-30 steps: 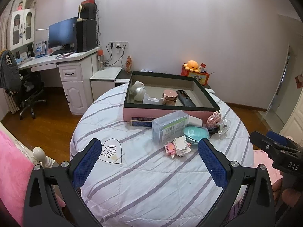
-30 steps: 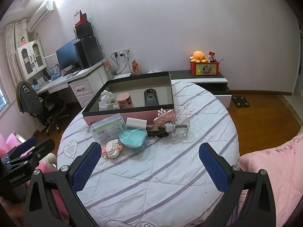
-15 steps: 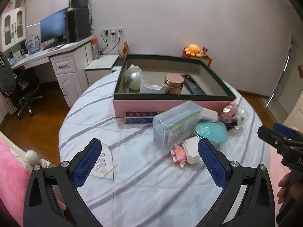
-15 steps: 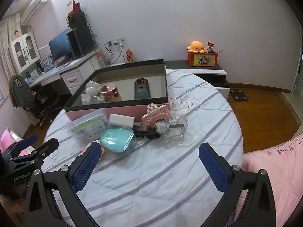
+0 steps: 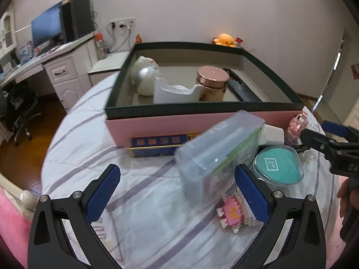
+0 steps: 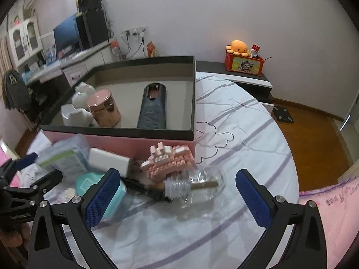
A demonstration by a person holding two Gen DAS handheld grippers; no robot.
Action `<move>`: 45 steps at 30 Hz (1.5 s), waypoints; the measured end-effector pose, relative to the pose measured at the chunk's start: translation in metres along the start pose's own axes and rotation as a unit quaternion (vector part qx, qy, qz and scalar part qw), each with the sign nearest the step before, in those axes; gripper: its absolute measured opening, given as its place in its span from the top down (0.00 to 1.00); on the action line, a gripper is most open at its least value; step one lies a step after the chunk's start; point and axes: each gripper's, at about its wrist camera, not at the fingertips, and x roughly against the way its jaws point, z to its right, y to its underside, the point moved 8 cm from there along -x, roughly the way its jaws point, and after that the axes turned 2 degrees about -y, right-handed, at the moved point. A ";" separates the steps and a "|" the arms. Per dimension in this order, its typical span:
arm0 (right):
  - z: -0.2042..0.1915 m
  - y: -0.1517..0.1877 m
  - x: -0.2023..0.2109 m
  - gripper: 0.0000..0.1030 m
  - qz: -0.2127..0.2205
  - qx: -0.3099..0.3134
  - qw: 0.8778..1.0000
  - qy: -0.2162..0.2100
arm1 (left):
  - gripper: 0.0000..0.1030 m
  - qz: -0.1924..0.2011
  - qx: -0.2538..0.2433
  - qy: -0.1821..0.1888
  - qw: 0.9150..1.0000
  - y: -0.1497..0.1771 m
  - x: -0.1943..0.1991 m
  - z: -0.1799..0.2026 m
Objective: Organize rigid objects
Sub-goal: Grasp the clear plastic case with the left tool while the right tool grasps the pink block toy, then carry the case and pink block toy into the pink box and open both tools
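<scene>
A pink box with a dark rim [image 5: 202,108] [image 6: 116,132] stands on the round bed and holds a white figure, a white holder, a rose-gold jar [image 5: 212,83] [image 6: 104,108] and a dark flat device [image 6: 152,105]. In front of it lie a clear plastic case [image 5: 217,152] [image 6: 64,157], a teal case [image 5: 278,168] [image 6: 89,183], a blue-and-gold box [image 5: 157,146], a white block [image 6: 107,162], pink brick models [image 5: 233,210] [image 6: 170,162] and a glass bottle [image 6: 197,187]. My left gripper [image 5: 177,192] is open, just short of the clear case. My right gripper [image 6: 177,192] is open over the bottle.
The bed cover is white with purple stripes [image 5: 139,201]. A desk with a monitor [image 5: 47,28] stands at the back left, a low cabinet with an orange plush [image 6: 240,47] at the back right. Wooden floor [image 6: 314,139] surrounds the bed.
Both grippers have moved forward and down toward the loose objects in front of the box. Both stay open. Nothing has been picked up.
</scene>
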 end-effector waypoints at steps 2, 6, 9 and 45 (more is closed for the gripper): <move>-0.001 -0.001 -0.008 0.00 -0.008 0.011 1.000 -0.003 | 0.00 -0.005 -0.002 0.011 1.000 -0.001 -0.005 0.004; -0.002 -0.001 -0.019 0.11 -0.020 0.019 1.000 -0.006 | 0.04 -0.012 -0.001 0.035 0.999 -0.003 -0.013 0.012; 0.001 0.000 -0.024 0.24 -0.023 0.018 1.000 -0.006 | 0.21 -0.023 0.001 0.068 0.997 -0.003 -0.017 0.021; -0.041 -0.016 0.046 0.44 0.050 0.002 0.993 -0.107 | 0.69 0.065 0.032 0.055 0.996 -0.017 0.071 0.001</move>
